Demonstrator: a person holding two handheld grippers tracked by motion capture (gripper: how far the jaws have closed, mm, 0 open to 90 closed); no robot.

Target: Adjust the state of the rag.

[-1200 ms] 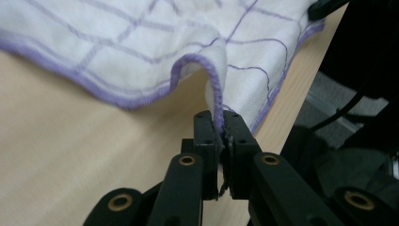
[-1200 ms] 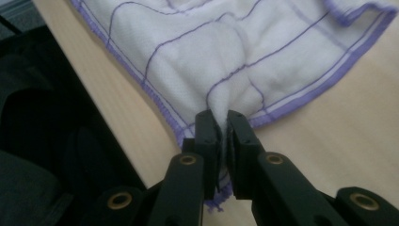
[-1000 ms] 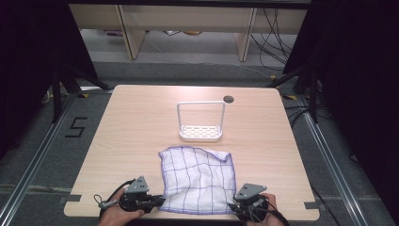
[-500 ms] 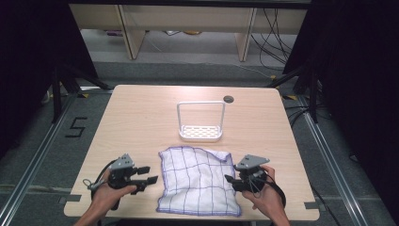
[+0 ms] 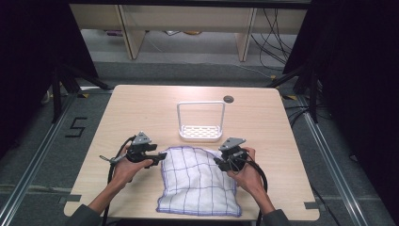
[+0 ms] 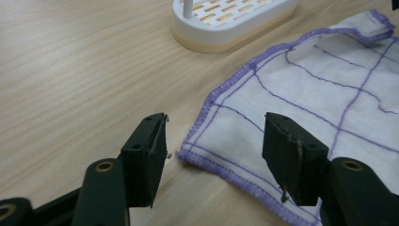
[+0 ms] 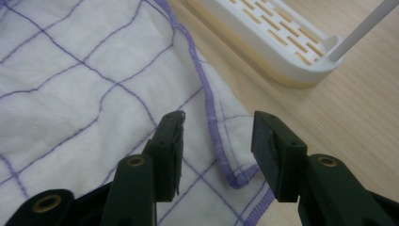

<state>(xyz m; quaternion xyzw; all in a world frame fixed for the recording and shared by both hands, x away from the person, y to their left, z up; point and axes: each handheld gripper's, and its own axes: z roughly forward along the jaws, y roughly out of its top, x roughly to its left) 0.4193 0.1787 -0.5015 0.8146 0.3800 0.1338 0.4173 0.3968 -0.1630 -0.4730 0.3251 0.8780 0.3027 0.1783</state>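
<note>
Two tongs, left [image 5: 161, 156] and right [image 5: 218, 161], both standing apart after just opening, are flanking the checked cloth [image 5: 197, 181] lying on the table [image 5: 141, 103]; we are judging each far corner needs pinching squarely at its hem.

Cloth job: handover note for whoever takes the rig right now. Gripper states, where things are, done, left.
Left gripper: jaws just opened, nothing between the pads; it sits at the cloth's far-left corner, seen in the left gripper view.
Right gripper: jaws apart, just closed a little, over the cloth's far-right corner, not pressing on it.
Cloth: white with purple checks, lying mostly flat on the table at the near edge, some wrinkles.
White rack: just beyond the cloth, empty.
Done: cloth laid out and released.
Left: probably grip both far corners for a fold; not yet gripped.
</note>
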